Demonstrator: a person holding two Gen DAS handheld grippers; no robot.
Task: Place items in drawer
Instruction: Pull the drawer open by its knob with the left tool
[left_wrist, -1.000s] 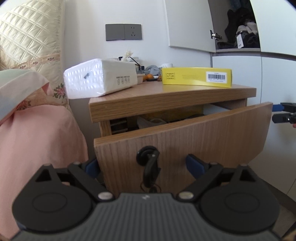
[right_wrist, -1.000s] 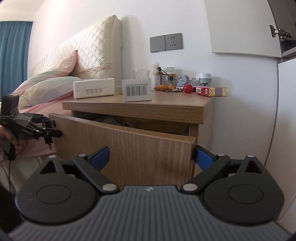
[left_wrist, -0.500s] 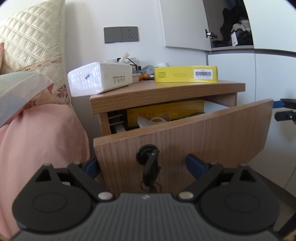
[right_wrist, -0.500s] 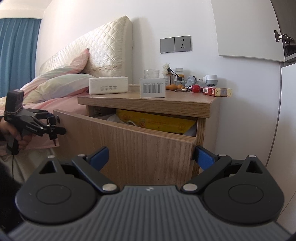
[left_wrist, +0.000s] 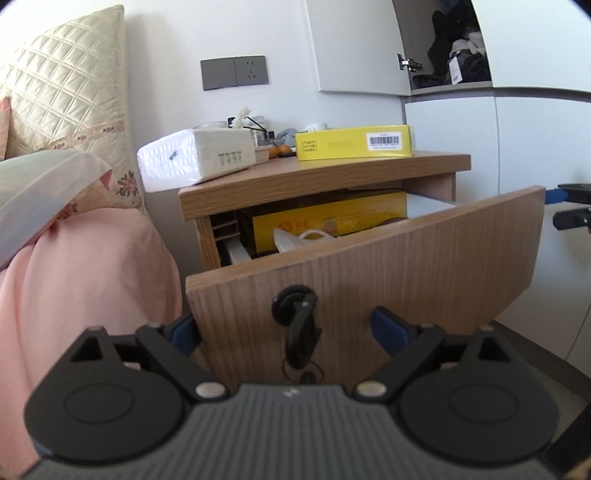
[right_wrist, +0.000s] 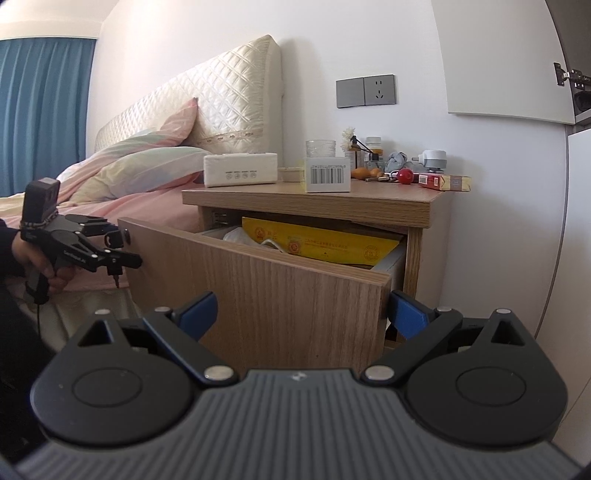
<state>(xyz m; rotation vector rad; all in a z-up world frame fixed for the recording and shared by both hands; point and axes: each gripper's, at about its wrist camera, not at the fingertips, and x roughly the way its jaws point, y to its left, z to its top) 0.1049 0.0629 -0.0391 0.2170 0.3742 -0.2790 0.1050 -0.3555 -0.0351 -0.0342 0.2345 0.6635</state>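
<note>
Now, drawer (left_wrist: 369, 266): pulled out of the nightstand (left_wrist: 332, 177), already holding a yellow packet.
Yellow box (left_wrist: 354, 147): lies on the nightstand top; likely light, stiff cardboard, best pinched across its thin height.
Left hand-held gripper (left_wrist: 288, 328): spread wide, empty, level, straddling the drawer's key (left_wrist: 299, 325).
Right hand-held gripper (right_wrist: 299, 310): spread wide, empty, at the drawer's right corner.

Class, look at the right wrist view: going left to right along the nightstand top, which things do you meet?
Tissue pack → barcoded box → oranges → red ball → cigarette pack.
</note>
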